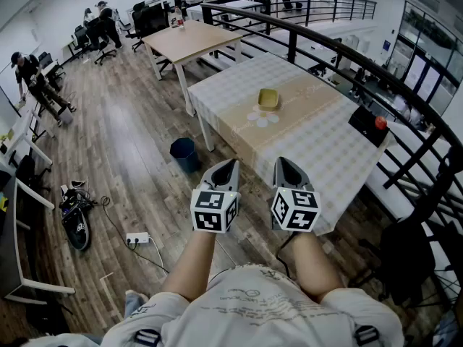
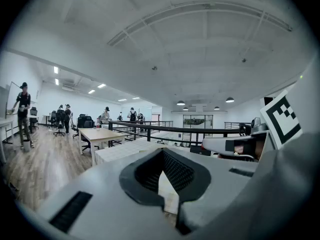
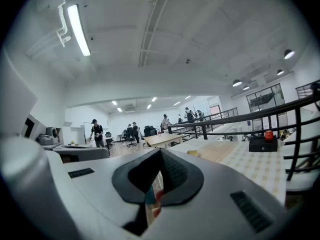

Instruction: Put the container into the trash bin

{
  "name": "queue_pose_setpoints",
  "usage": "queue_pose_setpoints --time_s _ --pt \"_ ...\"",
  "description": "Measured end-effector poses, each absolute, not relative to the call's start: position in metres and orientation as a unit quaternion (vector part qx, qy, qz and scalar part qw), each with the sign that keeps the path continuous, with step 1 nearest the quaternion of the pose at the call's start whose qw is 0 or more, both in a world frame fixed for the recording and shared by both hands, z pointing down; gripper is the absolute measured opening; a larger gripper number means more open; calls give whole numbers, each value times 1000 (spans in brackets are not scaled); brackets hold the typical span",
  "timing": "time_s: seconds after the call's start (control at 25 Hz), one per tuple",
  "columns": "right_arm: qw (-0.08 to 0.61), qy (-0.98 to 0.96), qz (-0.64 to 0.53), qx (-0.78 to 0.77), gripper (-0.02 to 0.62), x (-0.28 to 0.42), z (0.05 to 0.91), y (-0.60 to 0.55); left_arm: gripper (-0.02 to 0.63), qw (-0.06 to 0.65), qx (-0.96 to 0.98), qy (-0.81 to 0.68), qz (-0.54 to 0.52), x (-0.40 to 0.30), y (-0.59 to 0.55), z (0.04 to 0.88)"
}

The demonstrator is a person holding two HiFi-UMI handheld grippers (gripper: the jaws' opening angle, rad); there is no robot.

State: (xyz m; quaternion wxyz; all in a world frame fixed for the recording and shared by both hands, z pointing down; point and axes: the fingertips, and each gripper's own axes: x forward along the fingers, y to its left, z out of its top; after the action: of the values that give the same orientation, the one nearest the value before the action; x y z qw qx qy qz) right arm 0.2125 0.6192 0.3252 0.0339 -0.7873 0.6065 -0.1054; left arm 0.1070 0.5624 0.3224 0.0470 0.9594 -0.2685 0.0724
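Pale shirt (image 1: 253,302) and two forearms fill the near edge of the head view, reaching out toward the scene. Beneath everything spreads the wooden floor (image 1: 123,143), and on its right side stands the tabletop (image 1: 325,157), covered with a checked cloth crossed by a tan strip. A dark blue trash bin (image 1: 184,152) stands on the floor just left of the tabletop, near one of its legs. The left gripper (image 1: 226,163) and right gripper (image 1: 283,162) hover side by side over the tabletop's near left edge, roughly level, each with its fingers pressed together and nothing between them. A black box (image 1: 367,126) with a red knob sits at the tabletop's right edge. The yellow container (image 1: 268,99) rests on the tan strip toward the far side, well beyond both grippers and apart from the trash bin.
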Motion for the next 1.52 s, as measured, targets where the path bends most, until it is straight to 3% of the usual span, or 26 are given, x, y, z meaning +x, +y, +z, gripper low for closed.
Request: queue_pose_setpoints --time_s 0.8,1.52 --pt "47 637 -128 -759 3 230 344 607 0 42 953 -288 85 130 558 338" --pt "33 626 -123 -769 3 281 348 456 0 41 959 -271 78 185 410 344"
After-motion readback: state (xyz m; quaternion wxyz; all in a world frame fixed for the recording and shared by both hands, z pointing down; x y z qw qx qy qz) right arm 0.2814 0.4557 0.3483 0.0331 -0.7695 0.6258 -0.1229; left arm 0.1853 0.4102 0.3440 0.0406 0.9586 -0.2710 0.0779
